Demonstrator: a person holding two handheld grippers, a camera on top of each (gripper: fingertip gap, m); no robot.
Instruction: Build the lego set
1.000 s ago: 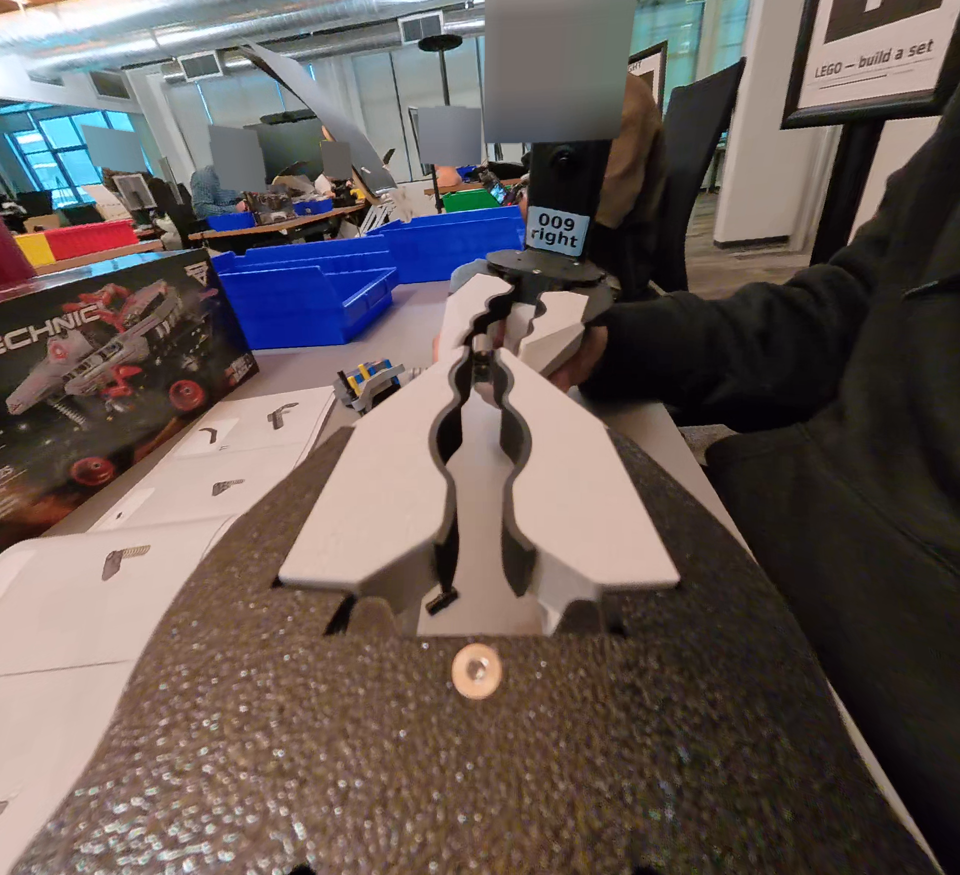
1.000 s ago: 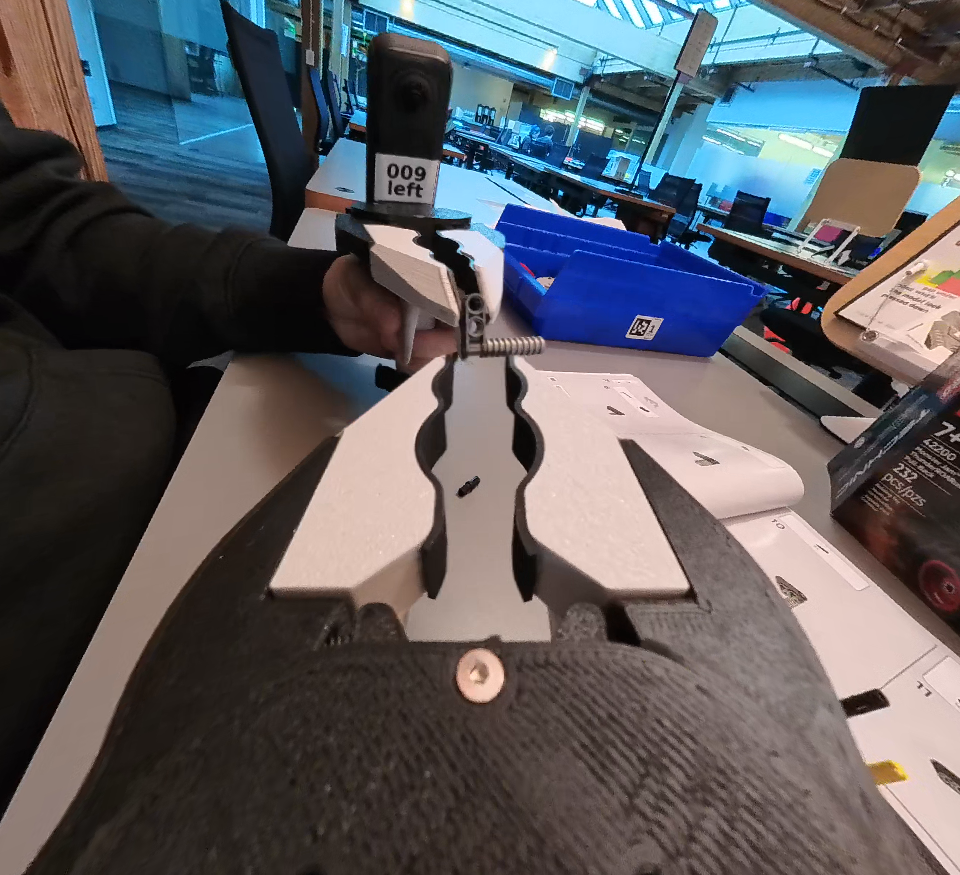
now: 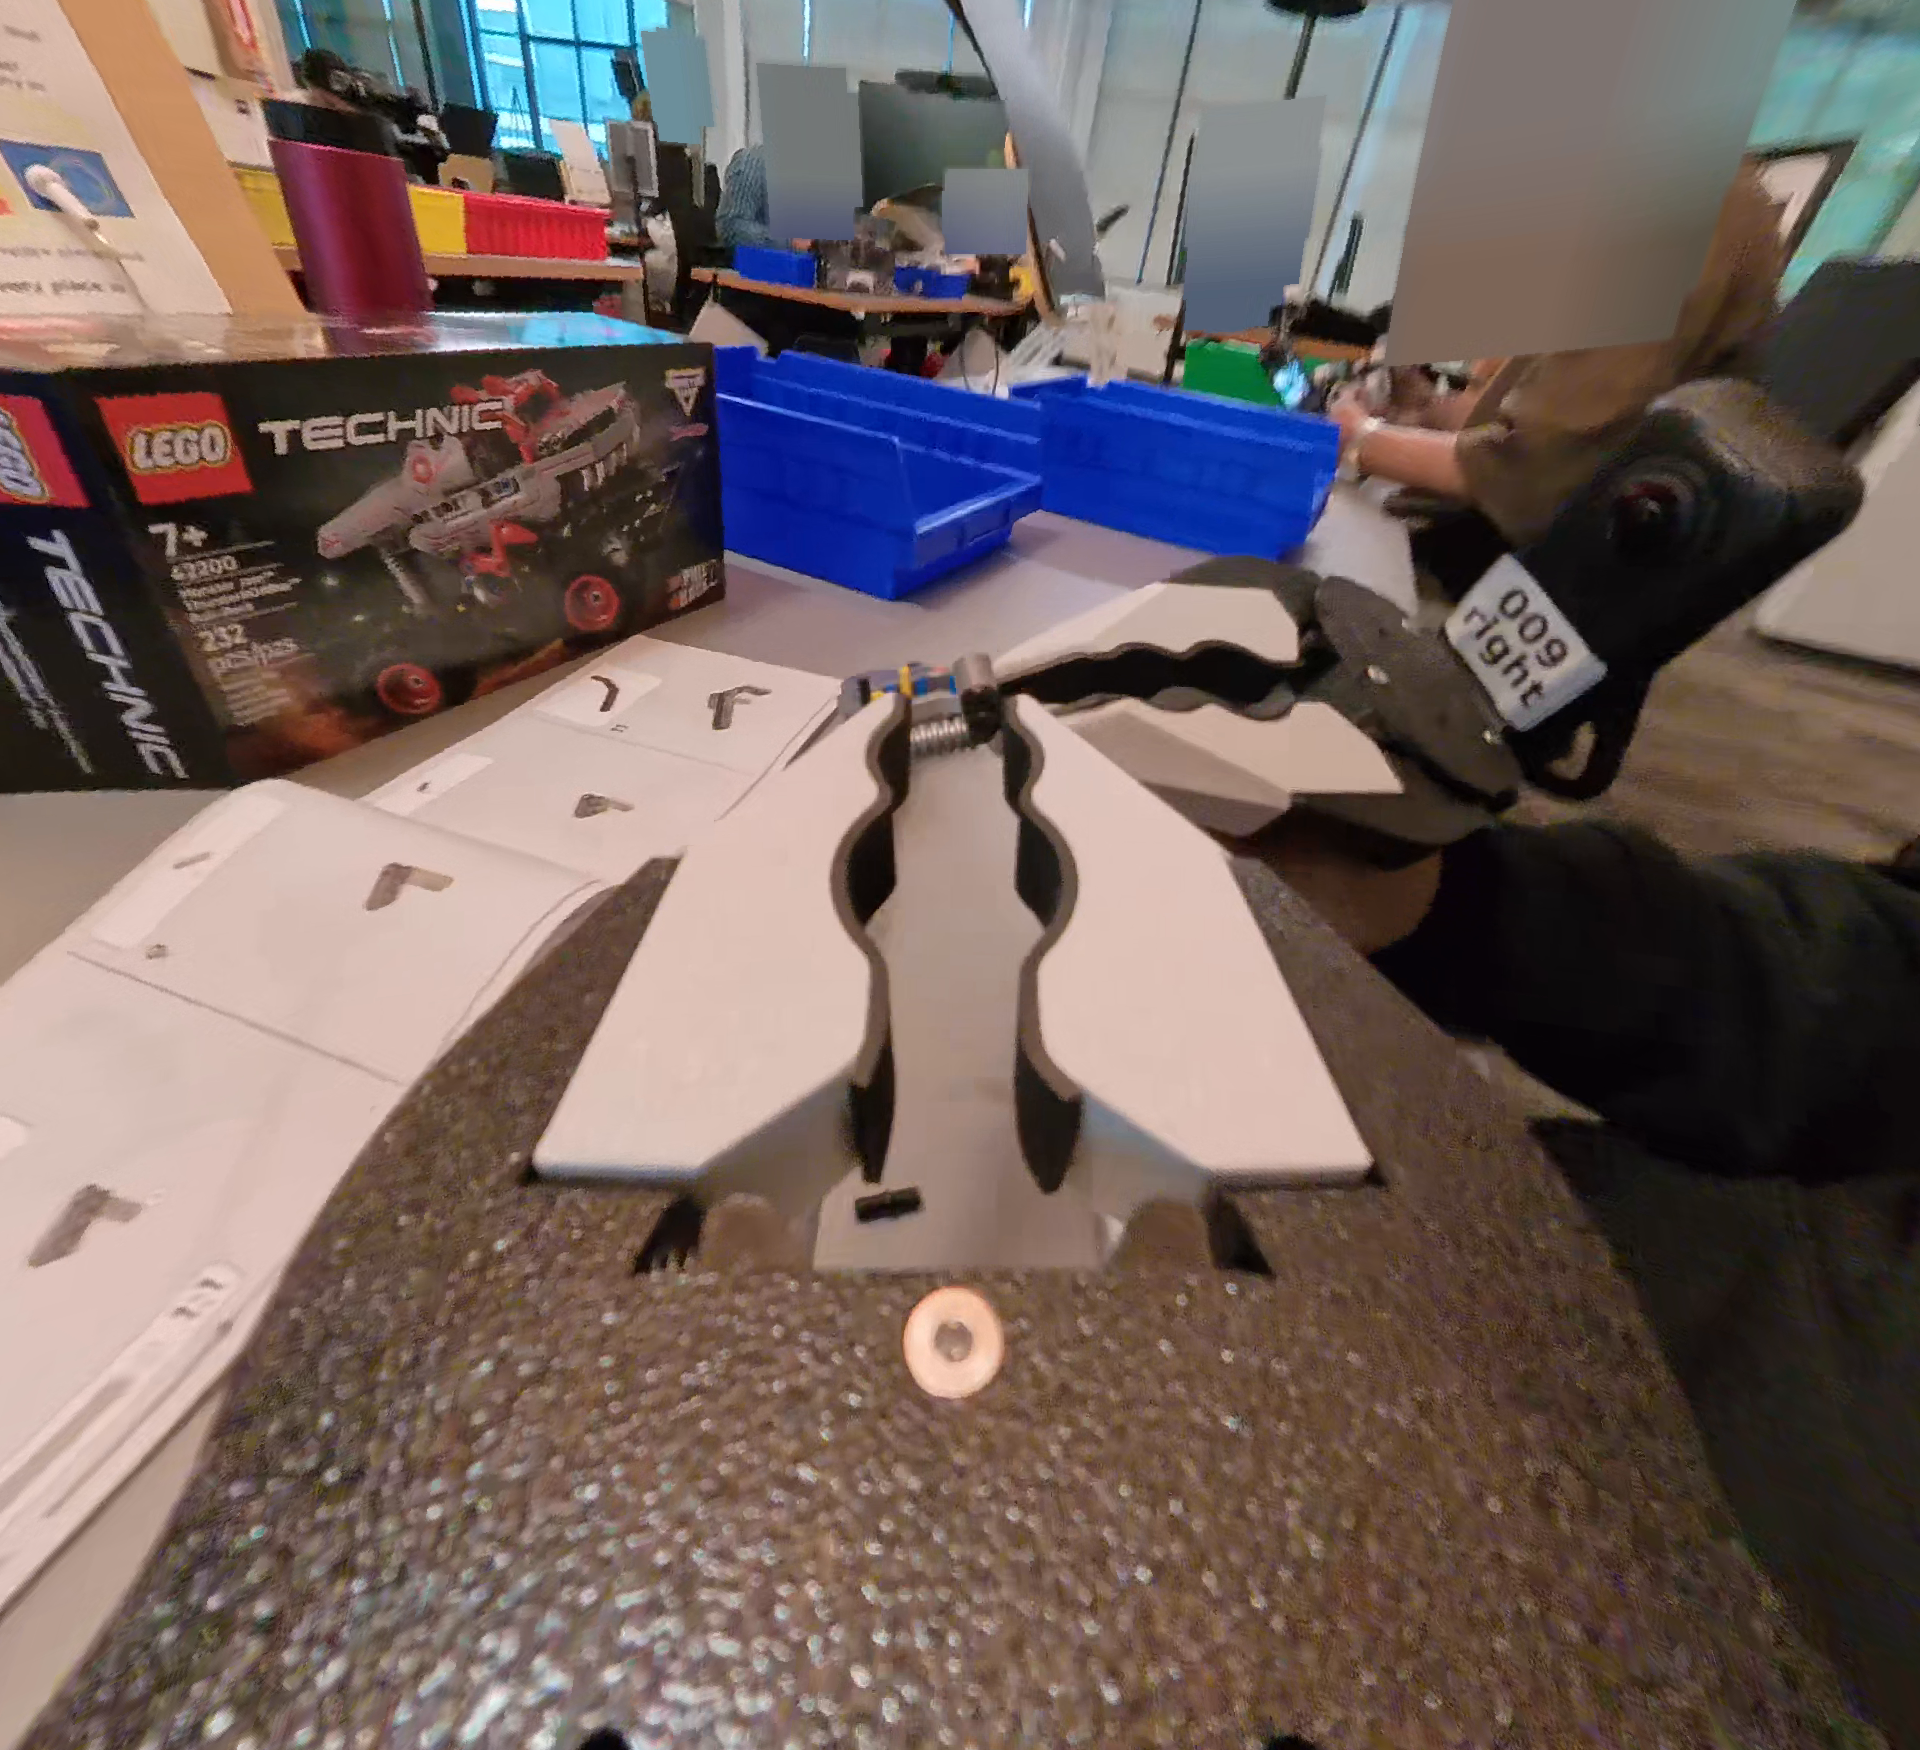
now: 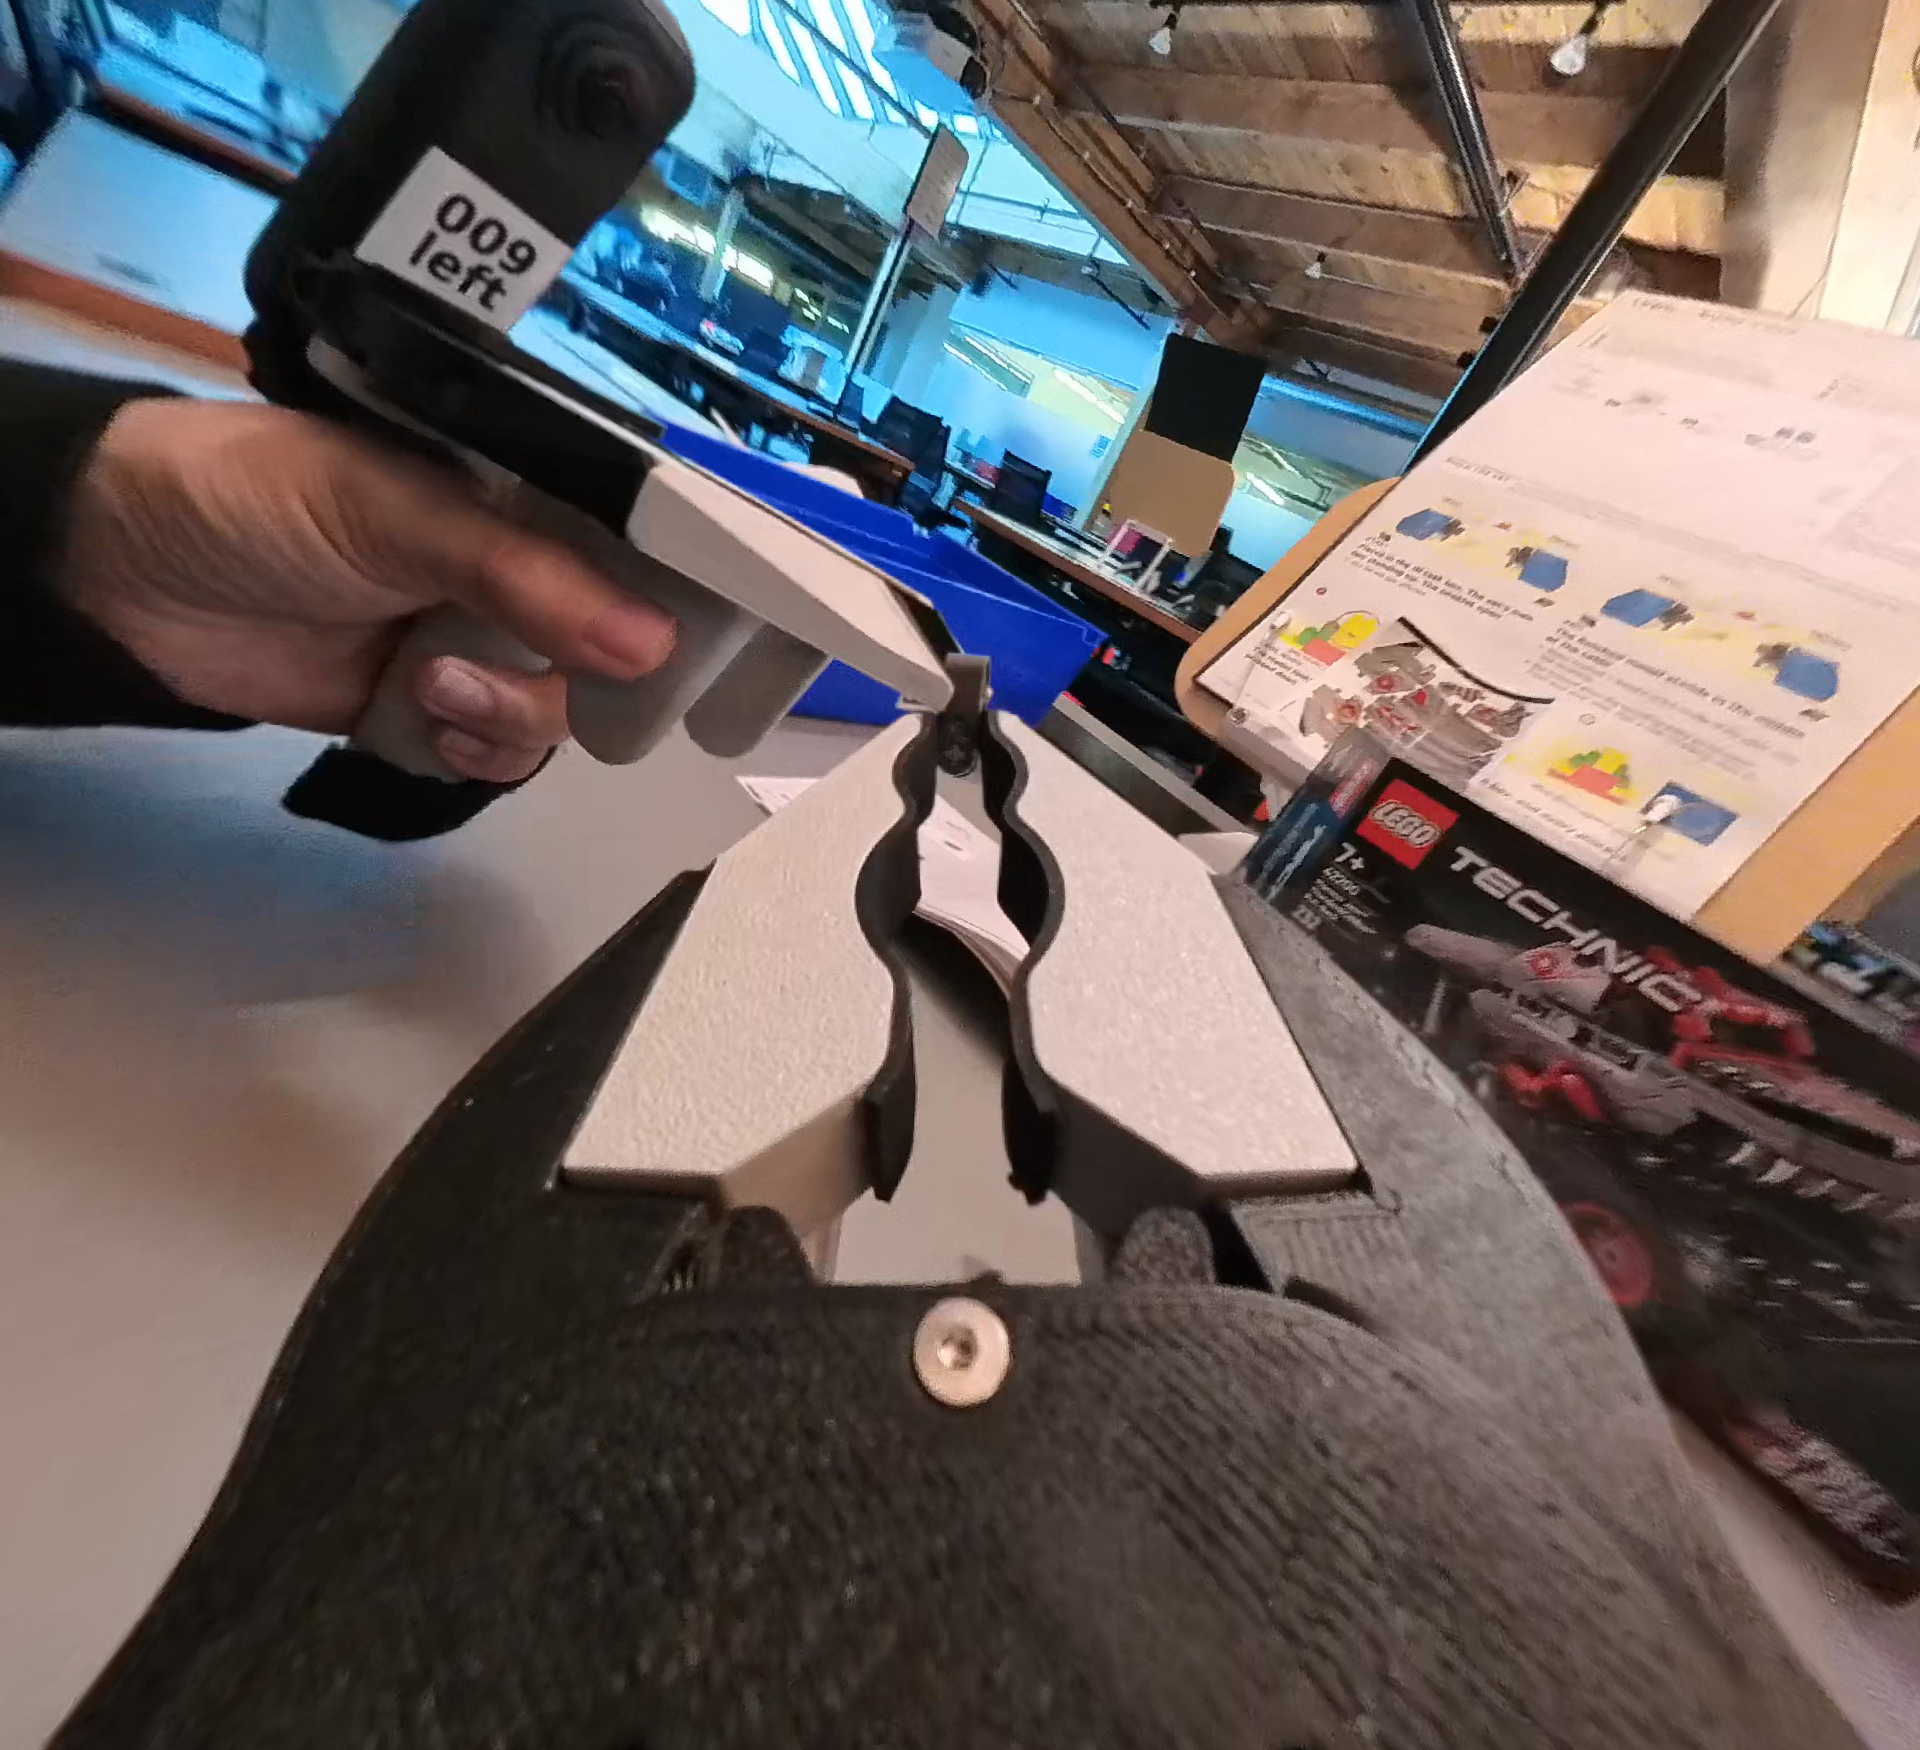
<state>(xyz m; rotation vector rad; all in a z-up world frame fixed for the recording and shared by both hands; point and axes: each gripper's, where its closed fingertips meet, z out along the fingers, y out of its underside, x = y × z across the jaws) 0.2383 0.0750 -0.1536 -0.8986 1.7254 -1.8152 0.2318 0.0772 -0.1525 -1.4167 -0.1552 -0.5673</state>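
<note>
Two blue bins (image 3: 935, 495) sit on the grey table (image 3: 810, 620) in an open office

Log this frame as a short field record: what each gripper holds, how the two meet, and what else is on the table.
left gripper: shut on the spring shock piece
right gripper: shut on the grey end of the same piece
contact: both tips meet at the piece, above the table
instruction booklet: open, flat on the table
set box: behind the booklet
blue bins: farther back
small partial build: on the table beyond the tips
</note>
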